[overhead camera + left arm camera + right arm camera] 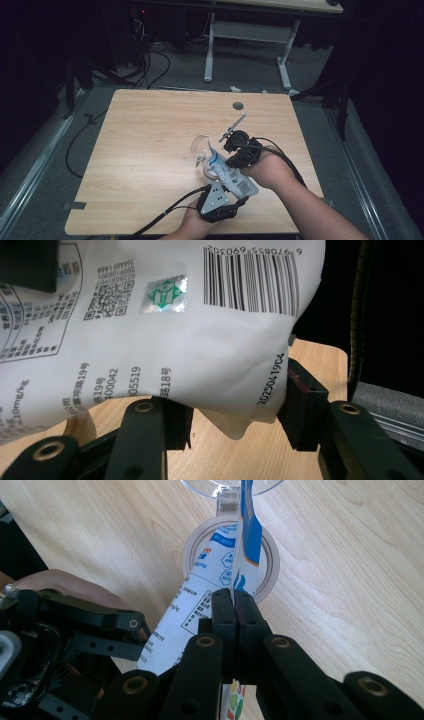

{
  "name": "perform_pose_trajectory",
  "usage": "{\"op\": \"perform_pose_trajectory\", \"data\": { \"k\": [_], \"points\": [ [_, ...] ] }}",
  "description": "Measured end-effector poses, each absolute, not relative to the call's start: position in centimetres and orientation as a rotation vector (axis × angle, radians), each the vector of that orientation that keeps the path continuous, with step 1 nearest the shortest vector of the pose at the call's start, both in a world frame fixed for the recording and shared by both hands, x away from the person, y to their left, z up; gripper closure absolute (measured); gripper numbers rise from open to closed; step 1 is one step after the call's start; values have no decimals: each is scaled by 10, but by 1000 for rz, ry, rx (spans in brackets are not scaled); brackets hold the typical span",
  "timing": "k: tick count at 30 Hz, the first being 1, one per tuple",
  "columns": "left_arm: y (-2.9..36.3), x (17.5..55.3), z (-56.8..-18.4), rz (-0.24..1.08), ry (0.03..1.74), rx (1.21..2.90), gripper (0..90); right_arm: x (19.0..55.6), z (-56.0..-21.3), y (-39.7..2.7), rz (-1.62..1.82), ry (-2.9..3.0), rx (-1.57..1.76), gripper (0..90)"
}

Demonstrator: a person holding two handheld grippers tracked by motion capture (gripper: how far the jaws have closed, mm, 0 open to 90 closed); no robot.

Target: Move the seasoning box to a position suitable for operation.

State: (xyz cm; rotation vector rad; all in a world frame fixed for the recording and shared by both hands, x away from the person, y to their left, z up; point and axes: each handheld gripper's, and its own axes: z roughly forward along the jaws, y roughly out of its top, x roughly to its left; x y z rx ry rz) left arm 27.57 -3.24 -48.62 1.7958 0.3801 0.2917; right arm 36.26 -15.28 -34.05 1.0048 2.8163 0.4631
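Right claw [234,605] was clamped on the bag's [165,335] edge, left claw [235,412] pinching its bottom. Open jar [200,545] sat right underneath on the table [140,150].

Your left gripper [220,197] is matte black and carries a grey three-cornered plate [217,193] dotted with small holes; black cables trail from it. Your right gripper [240,152] is black too, with its own looping cable. Brass-ringed pivot holes mark the jaw links. Your forearms are bare, sleeveless.

White pouch [165,355] with black barcode, black print, green-and-silver seal, blue panels, clear container [227,485] with pale beige lid ring [267,555], light woodgrain table [145,145], black grippers [235,150].
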Motion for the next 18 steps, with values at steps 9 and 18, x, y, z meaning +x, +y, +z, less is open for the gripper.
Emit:
{"op": "perform_pose_trajectory", "data": {
  "k": [9,18],
  "points": [
    [-33,276,-493,290,383,1809,540,360,-343,-155,459,2819,1009,897],
    [-32,277,-499,286,392,1825,537,360,-345,-157,464,2827,1010,897]
  ]
}}
